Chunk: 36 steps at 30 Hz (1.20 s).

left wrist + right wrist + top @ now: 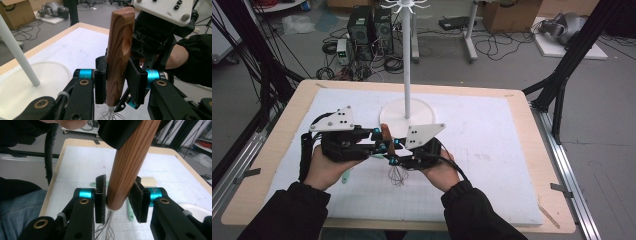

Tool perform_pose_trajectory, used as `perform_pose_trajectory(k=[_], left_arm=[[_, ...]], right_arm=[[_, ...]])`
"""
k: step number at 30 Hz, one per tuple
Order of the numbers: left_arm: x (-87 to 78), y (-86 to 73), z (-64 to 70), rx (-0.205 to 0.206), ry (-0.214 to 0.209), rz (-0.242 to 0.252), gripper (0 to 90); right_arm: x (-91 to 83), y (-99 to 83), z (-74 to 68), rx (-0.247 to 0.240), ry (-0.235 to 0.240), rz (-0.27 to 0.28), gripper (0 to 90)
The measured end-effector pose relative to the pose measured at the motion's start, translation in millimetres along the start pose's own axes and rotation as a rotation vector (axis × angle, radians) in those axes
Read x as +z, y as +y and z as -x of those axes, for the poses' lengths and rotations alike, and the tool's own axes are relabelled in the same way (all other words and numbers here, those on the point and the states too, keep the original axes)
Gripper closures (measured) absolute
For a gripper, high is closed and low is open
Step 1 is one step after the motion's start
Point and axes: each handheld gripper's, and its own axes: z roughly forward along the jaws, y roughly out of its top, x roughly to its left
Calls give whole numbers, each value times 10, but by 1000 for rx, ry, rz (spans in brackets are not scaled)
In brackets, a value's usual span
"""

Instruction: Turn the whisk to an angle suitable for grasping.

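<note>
Whisk (117, 55) upright between both claws (wires down).

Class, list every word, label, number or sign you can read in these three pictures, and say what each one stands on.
None can be read.
Brown cardboard box on the floor: a dark printed mark, too blurred to read.
Wooden whisk handle, white stand base and white gridded mat: no lettering.
</note>
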Motion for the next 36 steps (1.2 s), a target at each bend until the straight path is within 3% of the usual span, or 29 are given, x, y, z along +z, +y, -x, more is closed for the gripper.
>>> perform_pose_trajectory(k=[6, 10, 13, 17, 21, 25, 32, 36], left_arm=[[6, -1, 23, 3, 34, 3, 701], [3, 1, 25, 10, 27, 0, 698], [-7, 6, 29, 18, 20, -1, 693], [-45, 0, 17, 11, 27, 4, 581], [-100, -43, 14, 33, 58, -13, 533], [-155, -133, -19, 18, 78, -7, 497], [-220, -305, -45, 0, 120, -4, 423], [-257, -366, -57, 5, 153, -17, 389]], right_arm=[[22, -11, -4, 38, -33, 14, 703], [17, -44, 24, 78, -4, 34, 722], [13, -50, 45, 82, 23, 41, 725], [-21, -73, 96, 112, 51, 45, 727], [-76, -110, 172, 162, 72, 58, 727], [-110, -118, 241, 204, 99, 60, 726], [-180, -136, 367, 248, 94, 56, 726], [-229, -108, 416, 246, 84, 51, 726]])
